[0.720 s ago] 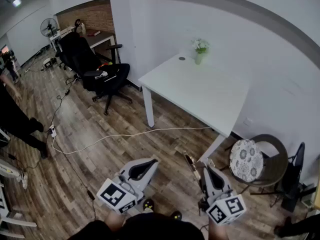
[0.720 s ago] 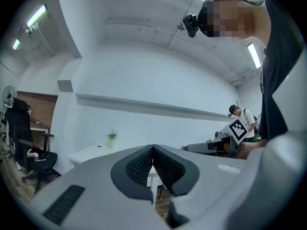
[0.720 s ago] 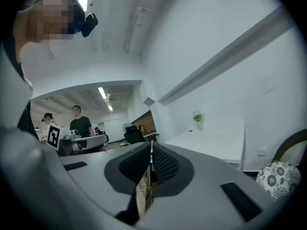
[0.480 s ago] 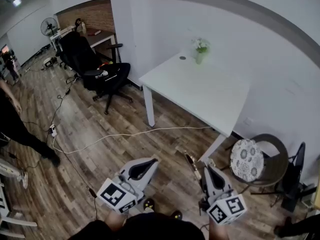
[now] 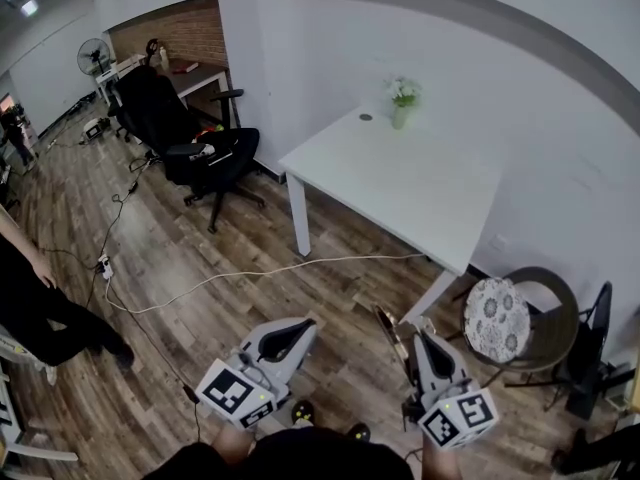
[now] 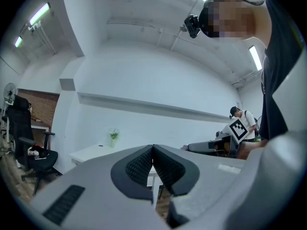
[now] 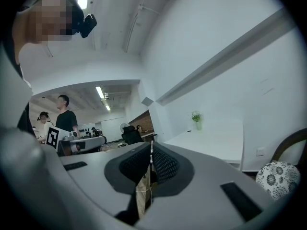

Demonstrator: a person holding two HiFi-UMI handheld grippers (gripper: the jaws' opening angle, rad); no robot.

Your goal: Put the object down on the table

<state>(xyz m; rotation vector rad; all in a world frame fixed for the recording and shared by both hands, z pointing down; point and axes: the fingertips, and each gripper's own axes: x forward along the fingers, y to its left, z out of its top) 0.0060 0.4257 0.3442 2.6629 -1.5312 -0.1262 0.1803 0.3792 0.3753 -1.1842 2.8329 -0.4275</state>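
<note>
Broadly, we see a brown wooden plank floor (image 5: pixel 200 238) filling most of the head view, with a white rectangular tabletop (image 5: pixel 400 183) standing on it against the white wall. A black wheeled office chair (image 5: pixel 190 133) sits to the left of the tabletop, well apart from it. A round chair with a floral patterned cushion (image 5: pixel 495 320) stands just beside the tabletop's near right corner. A long white cable (image 5: pixel 260 271) runs across the floor in front of the tabletop.

At the bottom of the head view we hold both grey tools over the floor, short of the tabletop. The left tongs (image 5: pixel 305 325) are clenched; in the left gripper view the ribbed black pads (image 6: pixel 139 166) of the left tongs (image 6: pixel 153 150) meet with nothing between them. The right tongs (image 5: pixel 415 336) are clamped on a thin flat tan object (image 5: pixel 385 326), which juts forward and to the left of their tips. In the right gripper view this object (image 7: pixel 143 193) stands on edge, pinched between the pads of the right tongs (image 7: pixel 151 152).

A small pale vase with green and white flowers (image 5: pixel 400 98) stands at the far end of the tabletop, near the wall.
</note>
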